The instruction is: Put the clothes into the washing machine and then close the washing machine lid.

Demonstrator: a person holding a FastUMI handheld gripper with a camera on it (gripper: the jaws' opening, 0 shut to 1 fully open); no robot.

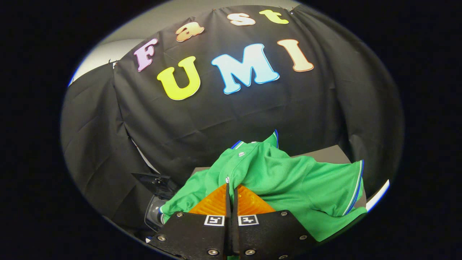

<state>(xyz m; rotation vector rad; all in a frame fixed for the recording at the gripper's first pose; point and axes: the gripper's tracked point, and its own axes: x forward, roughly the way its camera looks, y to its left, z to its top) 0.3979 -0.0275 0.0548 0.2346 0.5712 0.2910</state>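
Jaws of gripper [231, 187] pinched on green polo shirt [288, 177], lifted near the table [332, 151]. Washing machine [155, 211] low left; shirt not in, lid closing pending.

The green shirt [288, 177] is a knitted cloth with a fine mesh texture, matt, with small shiny snap buttons on the placket and striped ribbed trim at collar and sleeve hem. The gripper [231, 187] is closed on a fold of this cloth; its pads look like ridged plastic, and its body plates are matt with glossy metal screws. The bench [334, 153] under the shirt has a smooth, matt surface. The wall cloth [108, 144] is creased, matt fabric.
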